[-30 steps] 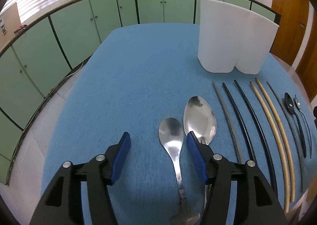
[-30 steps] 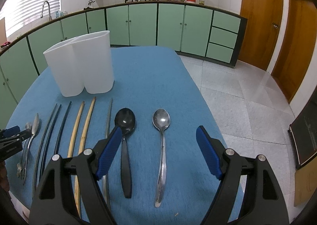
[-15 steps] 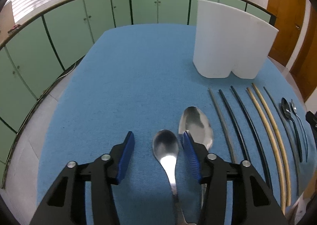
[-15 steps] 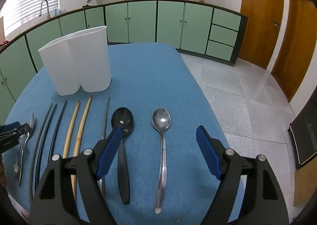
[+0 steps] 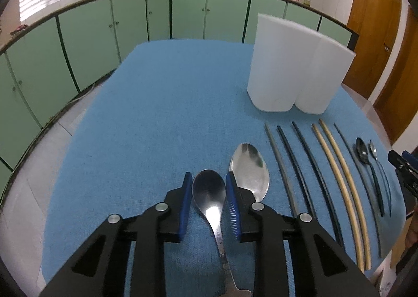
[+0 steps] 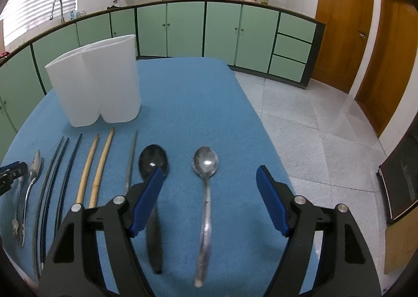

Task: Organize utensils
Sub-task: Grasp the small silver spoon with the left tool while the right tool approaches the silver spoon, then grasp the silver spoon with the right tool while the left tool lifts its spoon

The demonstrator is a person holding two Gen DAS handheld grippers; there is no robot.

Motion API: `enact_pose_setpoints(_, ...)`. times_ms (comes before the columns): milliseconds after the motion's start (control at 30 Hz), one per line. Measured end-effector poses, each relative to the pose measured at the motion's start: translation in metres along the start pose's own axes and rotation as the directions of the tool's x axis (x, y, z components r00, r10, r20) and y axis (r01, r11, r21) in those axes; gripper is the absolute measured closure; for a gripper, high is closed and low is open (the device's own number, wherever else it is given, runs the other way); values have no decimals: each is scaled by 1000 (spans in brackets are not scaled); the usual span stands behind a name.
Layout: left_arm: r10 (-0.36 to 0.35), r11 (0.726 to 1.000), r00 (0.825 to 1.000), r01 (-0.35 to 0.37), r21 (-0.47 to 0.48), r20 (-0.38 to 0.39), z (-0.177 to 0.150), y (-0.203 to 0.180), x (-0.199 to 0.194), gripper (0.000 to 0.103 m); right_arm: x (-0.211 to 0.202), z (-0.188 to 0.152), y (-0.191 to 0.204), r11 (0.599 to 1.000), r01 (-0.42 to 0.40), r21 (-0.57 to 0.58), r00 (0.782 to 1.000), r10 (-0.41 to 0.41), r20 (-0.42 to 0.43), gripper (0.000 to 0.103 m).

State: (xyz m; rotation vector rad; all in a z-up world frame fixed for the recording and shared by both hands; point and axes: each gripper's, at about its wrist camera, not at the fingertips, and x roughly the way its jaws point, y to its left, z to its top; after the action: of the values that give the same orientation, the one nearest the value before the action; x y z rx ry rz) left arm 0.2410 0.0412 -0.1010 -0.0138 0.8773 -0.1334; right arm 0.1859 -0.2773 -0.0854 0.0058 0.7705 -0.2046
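My left gripper [image 5: 209, 179] points down at a small steel spoon [image 5: 209, 195] lying on the blue table [image 5: 156, 114]. Its jaws are closing, and the blue pads [image 5: 186, 200] stand close on either side of the bowl; I see no press. A larger steel spoon [image 5: 249, 166] lies just right of it. My right gripper [image 6: 209, 174] stands wide, its jaws closing slightly, astride another steel spoon [image 6: 206, 166]. A black spoon [image 6: 152, 158] lies partly under its left finger. The white two-compartment holder [image 5: 295, 69] [image 6: 96, 80] stands upright at the back.
Several chopsticks lie in a row between the grippers: grey [image 5: 279, 166], black [image 6: 65, 166] and bamboo [image 6: 100, 163]. The right gripper's tip [image 5: 402, 163] shows at the left view's edge. The table's right edge [image 6: 261, 124] drops to a tiled floor. Green cabinets stand behind.
The left jaws have narrowed around the small spoon and the gripper has tipped slightly, bringing the bowl between the pads. The right gripper has barely changed.
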Motion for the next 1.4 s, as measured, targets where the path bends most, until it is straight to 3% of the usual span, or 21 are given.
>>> enact_pose_setpoints(200, 0, 1000, 999, -1, 8, 37, 4, -6, -9, 77, 15, 6, -15, 1000, 8, 17, 1000, -7, -29, 40)
enact_pose_setpoints(400, 1, 1000, 999, -1, 16, 40, 4, -12, -6, 77, 30, 10, -6, 1000, -24, -15, 998, 23, -56, 40)
enact_pose_setpoints(600, -7, 1000, 999, 6, 25, 52, 9, -17, -5, 77, 52, 12, -4, 1000, -29, -11, 993, 28, -116, 47)
enact_pose_setpoints(1067, -35, 998, 998, 32, 56, 55, 17, -31, 8, 77, 68, 19, -8, 999, -39, -11, 984, 37, -174, 51)
enact_pose_setpoints(1133, -36, 998, 998, 33, 62, 56, 17, -31, 8, 77, 68, 19, -5, 998, -56, -29, 982, 49, -182, 60)
enact_pose_setpoints(1200, -38, 997, 998, 34, 66, 57, 16, -32, 7, 77, 66, 19, -1, 997, -68, -39, 980, 59, -190, 75)
enact_pose_setpoints(1333, -41, 997, 996, 35, 74, 75, 15, -34, 3, 77, 57, 17, -3, 996, -80, -33, 982, 73, -176, 76)
enact_pose_setpoints(1400, -47, 996, 995, 40, 75, 94, 14, -34, -2, 77, 44, 16, -6, 994, -109, -19, 986, 106, -130, 76)
